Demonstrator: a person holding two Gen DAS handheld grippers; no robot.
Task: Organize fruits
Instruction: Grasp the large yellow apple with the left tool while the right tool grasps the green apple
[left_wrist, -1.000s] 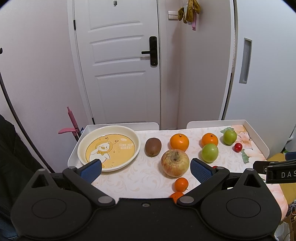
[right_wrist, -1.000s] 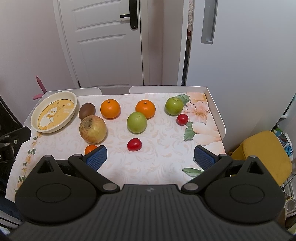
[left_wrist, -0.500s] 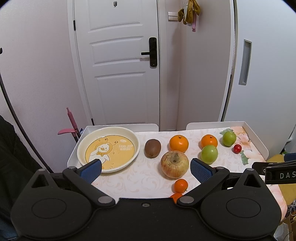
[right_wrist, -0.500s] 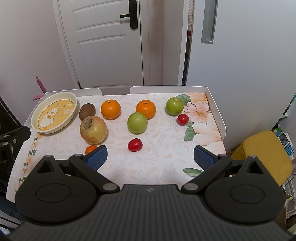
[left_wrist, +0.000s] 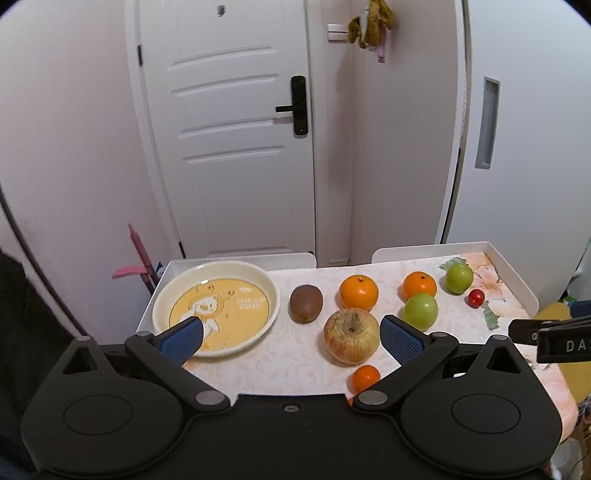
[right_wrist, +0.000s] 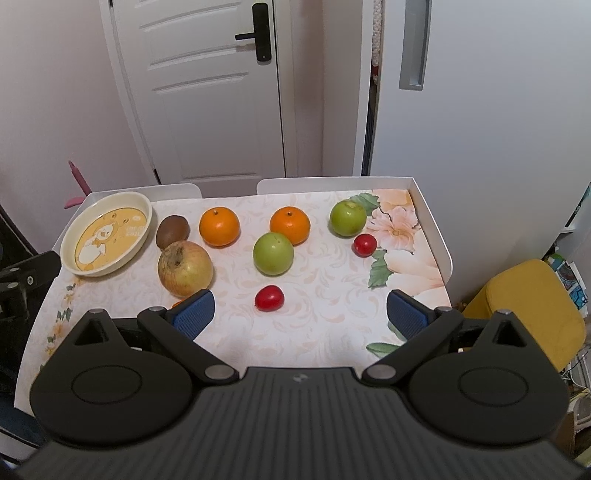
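Both grippers, left (left_wrist: 290, 336) and right (right_wrist: 300, 308), spread wide and empty above scattered fruit: large apple (left_wrist: 351, 336) ahead between left fingers, empty plate (left_wrist: 216, 308) far left, "DA" lettering rightward.

White-rimmed desk (right_wrist: 432, 236) under a floral cloth (right_wrist: 332, 295). At its left end, a cream plate (right_wrist: 79, 271) with yellow cartoon centre. Right of plate: brown kiwi (right_wrist: 172, 230), then two oranges (right_wrist: 219, 231) (right_wrist: 290, 225), then a green apple (right_wrist: 347, 218). Nearer than kiwi: large blotchy apple (right_wrist: 185, 268). Mid-desk: second green apple (right_wrist: 273, 253). Cherry tomatoes (right_wrist: 269, 298) (right_wrist: 364, 244) towards the right. Small tangerine (left_wrist: 365, 378) at near edge.
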